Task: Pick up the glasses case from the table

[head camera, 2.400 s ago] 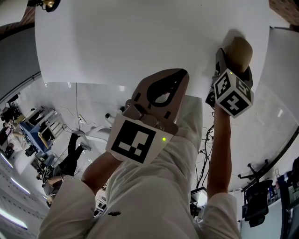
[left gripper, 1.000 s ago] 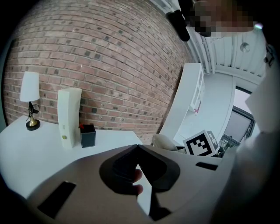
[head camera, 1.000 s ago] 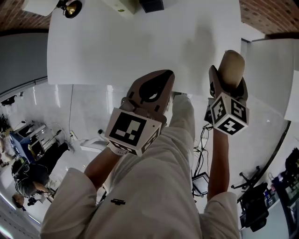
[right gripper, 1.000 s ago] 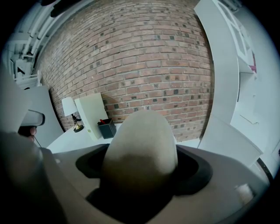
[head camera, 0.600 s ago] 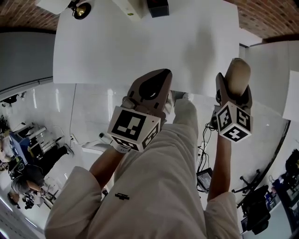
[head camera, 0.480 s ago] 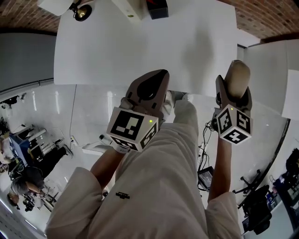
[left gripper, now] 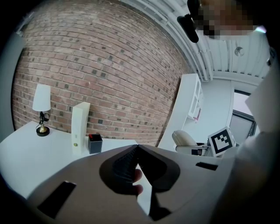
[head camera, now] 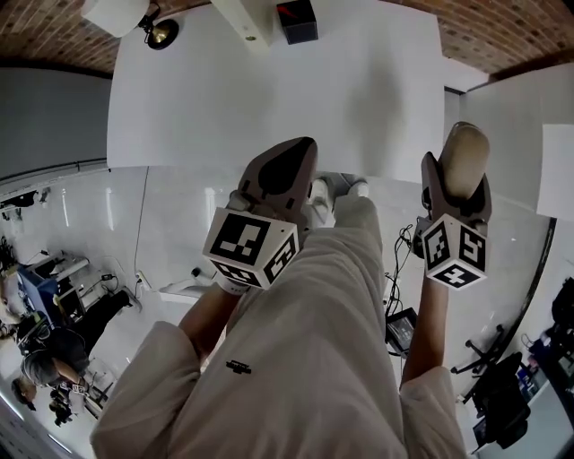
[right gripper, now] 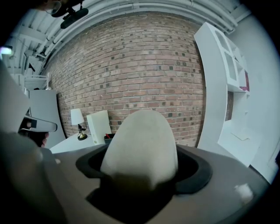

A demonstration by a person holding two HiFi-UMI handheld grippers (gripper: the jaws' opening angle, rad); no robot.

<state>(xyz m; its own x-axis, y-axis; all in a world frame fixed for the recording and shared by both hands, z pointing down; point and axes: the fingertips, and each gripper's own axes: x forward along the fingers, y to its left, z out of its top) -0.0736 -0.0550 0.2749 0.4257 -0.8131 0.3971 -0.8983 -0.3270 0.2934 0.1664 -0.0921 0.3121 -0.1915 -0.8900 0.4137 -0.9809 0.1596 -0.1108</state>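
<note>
1. The glasses case [head camera: 463,154] sits end-on in the right gripper [head camera: 457,172]. Its fingers [head camera: 429,184] stand wide and pinch the case from both sides, and the rounded far end pokes out past the tips.
2. In the right gripper view the glasses case [right gripper: 140,140] fills the gap between the fingers with nothing under it. I judge it lifted clear of the table [head camera: 269,99], just off that table's near right corner.
3. The wide hold suits a bulky, smooth shell. Gripped across its body, it seems less likely to swivel or slip out.
4. The left gripper [head camera: 296,154] hangs to the left of the case, over the near table edge. Its fingers [left gripper: 87,175] are pressed together with nothing between them, so it looks like a spare held out of the way.
5. At the far left of the table stand a lamp [head camera: 161,34], an upright white box [head camera: 247,16] and a small dark box [head camera: 296,20], all well apart from both grippers.
6. Beyond the table is a brick wall [right gripper: 144,65], with white shelving [right gripper: 223,78] to the right. Nothing blocks the case, and the person's trouser leg [head camera: 314,341] fills the near view.
</note>
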